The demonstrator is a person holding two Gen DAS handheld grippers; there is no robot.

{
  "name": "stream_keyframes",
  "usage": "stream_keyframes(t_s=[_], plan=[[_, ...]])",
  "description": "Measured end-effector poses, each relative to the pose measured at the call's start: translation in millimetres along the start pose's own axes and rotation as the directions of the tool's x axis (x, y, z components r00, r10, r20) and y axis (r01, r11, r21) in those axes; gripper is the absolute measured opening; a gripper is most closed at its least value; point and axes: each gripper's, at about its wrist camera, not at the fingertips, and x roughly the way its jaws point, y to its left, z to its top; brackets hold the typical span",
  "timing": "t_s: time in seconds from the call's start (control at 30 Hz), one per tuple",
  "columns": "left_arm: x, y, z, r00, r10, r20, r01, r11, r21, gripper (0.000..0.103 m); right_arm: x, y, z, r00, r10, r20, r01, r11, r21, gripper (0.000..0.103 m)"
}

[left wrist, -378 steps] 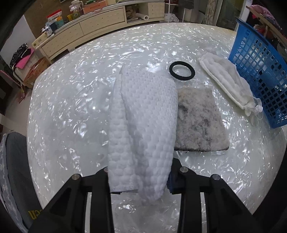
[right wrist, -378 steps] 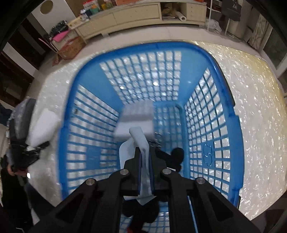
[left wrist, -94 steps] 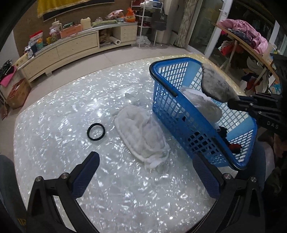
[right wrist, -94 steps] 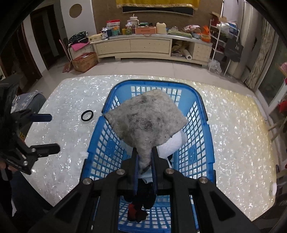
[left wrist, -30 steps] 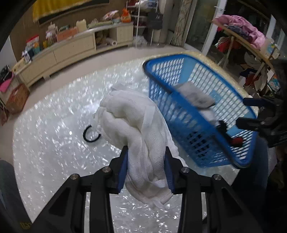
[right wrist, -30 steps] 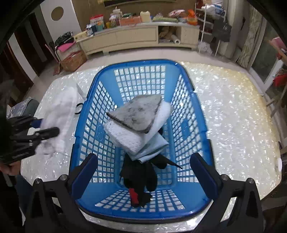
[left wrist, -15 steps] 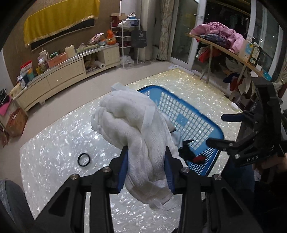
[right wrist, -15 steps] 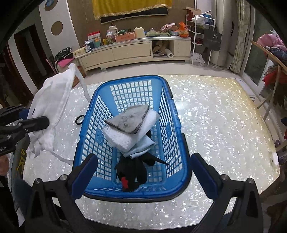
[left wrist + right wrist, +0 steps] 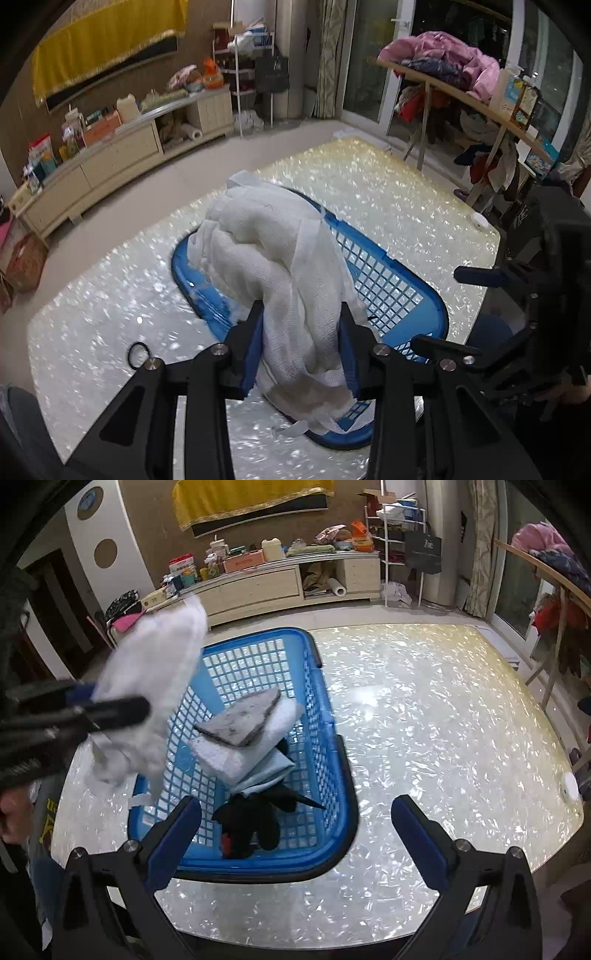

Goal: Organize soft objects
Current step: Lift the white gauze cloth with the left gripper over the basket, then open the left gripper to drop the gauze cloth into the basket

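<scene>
1. Left wrist view: the left gripper points down and forward, its two blue-padded fingers pinching a bunched white gauzy cloth. The cloth rises in a thick roll ahead of the fingertips and trails in loose ends below them.
2. Directly beyond and beneath the held cloth sits a blue plastic basket on a glossy, pearly white table. The cloth hides most of the basket's inside from this view.
3. Below and left of the left finger, a small black ring lies flat on the table, apart from the basket.
4. To the right of the tool, the right gripper shows as a black frame with its fingers spread, held near the basket's right end.
5. Right wrist view: the right gripper has its jaws spread wide, with nothing between the blue pads. The blue plastic basket lies just ahead of and between the fingers.
6. Inside the basket, ahead of the left finger, a grey fuzzy cloth rests on a folded white towel, which lies on a pale blue cloth. Nearest the tool is a dark black bundle.
7. Far left of the tool, the left gripper appears blurred, holding the white gauzy cloth in the air beside and above the basket's left wall.
</scene>
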Motion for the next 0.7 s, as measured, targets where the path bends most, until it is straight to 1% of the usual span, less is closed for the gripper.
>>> stream_keyframes(t_s=[0.17,0.3,0.43,0.5,0.7], plan=[[32.5,-2.7,-3.1,0.998,-0.061,-0.035,0.06,0.997,-0.045,0.034,8.3,-11.5,1.0,1.0,-0.004,-0.011,0.004,1.0,0.015,0.103],[56.1,-9.5,-5.3,0.995,-0.069,-0.074,0.064,0.996,-0.059,0.034,15.0,-16.3,1.0,1.0,-0.009,-0.016,0.009,1.0,0.027,0.103],[72.0,-16.7,-11.1,0.991,-0.097,-0.095,0.093,0.994,-0.05,0.034,22.2,-18.4,-1.3,0.999,-0.009,-0.039,0.01,0.999,0.036,0.103],[78.6,-18.8,-13.4,0.989,-0.096,-0.111,0.091,0.995,-0.041,0.034,24.4,-20.3,-2.0,0.999,-0.012,-0.044,0.013,0.999,0.034,0.103],[98.0,-21.0,-17.4,0.987,-0.061,-0.147,0.058,0.998,-0.026,0.034,33.2,-25.1,-2.8,0.998,-0.013,-0.06,0.016,0.999,0.051,0.103]])
